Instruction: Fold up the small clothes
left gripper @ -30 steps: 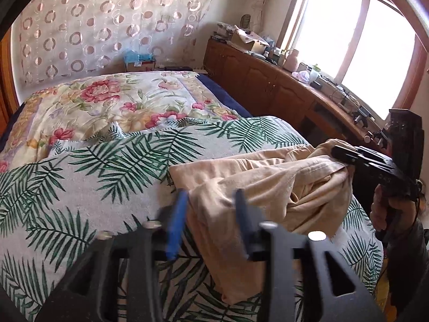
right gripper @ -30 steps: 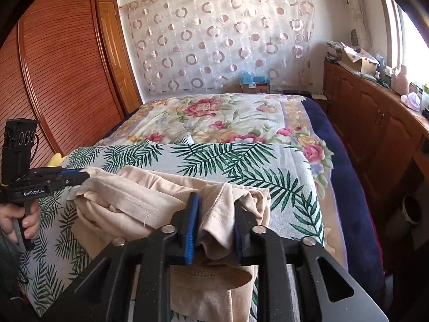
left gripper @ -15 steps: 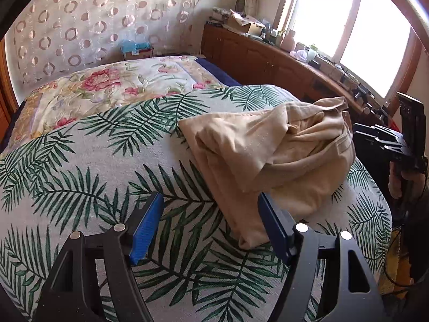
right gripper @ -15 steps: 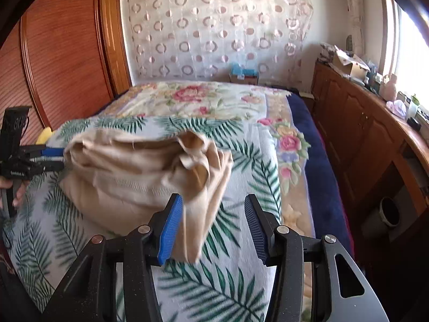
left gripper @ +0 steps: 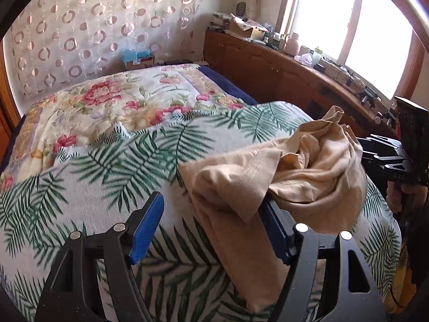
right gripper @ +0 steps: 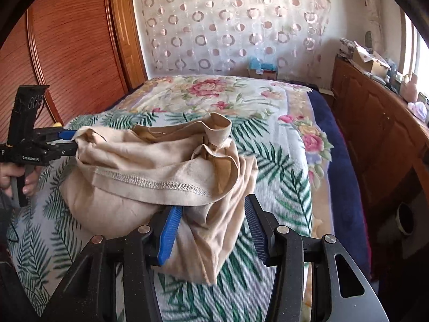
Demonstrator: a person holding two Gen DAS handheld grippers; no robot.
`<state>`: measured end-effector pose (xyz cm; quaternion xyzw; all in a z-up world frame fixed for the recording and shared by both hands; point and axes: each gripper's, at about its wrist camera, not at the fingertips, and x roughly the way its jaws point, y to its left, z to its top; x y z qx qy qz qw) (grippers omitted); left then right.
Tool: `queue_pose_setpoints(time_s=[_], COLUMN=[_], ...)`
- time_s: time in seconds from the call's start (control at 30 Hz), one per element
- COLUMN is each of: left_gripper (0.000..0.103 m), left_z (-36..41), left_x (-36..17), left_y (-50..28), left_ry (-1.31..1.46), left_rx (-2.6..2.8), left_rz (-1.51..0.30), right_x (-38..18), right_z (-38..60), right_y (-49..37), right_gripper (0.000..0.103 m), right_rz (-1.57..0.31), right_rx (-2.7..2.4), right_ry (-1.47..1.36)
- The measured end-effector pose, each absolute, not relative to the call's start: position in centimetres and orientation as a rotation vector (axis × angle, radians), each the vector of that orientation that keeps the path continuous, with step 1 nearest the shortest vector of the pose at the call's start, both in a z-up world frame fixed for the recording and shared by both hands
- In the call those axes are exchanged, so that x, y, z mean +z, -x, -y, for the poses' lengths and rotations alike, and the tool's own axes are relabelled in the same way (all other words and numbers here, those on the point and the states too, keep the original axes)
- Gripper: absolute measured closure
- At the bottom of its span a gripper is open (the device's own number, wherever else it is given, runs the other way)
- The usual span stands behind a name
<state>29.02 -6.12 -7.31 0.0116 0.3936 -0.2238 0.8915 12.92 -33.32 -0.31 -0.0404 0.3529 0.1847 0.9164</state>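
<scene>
A beige garment (left gripper: 289,177) lies bunched in a loose heap on the palm-leaf bedspread (left gripper: 112,177). My left gripper (left gripper: 211,230) is open, its blue pads (left gripper: 146,228) standing wide around the heap's near corner, which drapes over the right pad. My right gripper (right gripper: 211,230) is open too, with the other end of the garment (right gripper: 150,166) between its pads (right gripper: 169,230). In the right wrist view the left gripper (right gripper: 63,141) touches the far edge of the cloth. In the left wrist view the right gripper (left gripper: 362,149) sits at the heap's right side.
A floral quilt (left gripper: 128,99) covers the far half of the bed. A wooden cabinet (left gripper: 281,72) with clutter runs under the window on the right. A wooden wardrobe (right gripper: 61,53) stands on the left. A dark pot (right gripper: 405,218) sits on the floor.
Both grippers let go of the garment and opened, and it dropped into a heap on the bed. Both open grippers have since closed in on the heap's ends again.
</scene>
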Motion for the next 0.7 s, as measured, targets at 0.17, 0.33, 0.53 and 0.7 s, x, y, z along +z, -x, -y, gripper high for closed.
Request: queue_pose_setpoints(time_s=[0.17,0.33,0.53,0.7], left_gripper=[0.030,0.030,0.046,0.046], left_z=[5.3,4.5,4.2,3.0], left_x=[-7.8,-8.4,-8.5,-8.2], left_y=[-31.7,-32.8,-33.4,-33.9], left_ry=[-0.018,0.012,-0.008,0.036], left_rx=[-0.385,-0.377,-0.331,-0.295], left_rz=[-0.803,-0.816,-0.792,-0.792], right_x=[0.0,0.2,-0.2,-0.5], right_z=[34.6,35.3,37.7,38.3], right_y=[-14.9,-16.4,-17.9,-17.9], right_gripper=[0.053,0.093,0.100,0.100], right_rz=[-0.708,-0.684,-0.693,-0.734], right_rx=[0.413,0.531,0.372,0.249], right_ry=[0.042,-0.019,-0.135,-0.124])
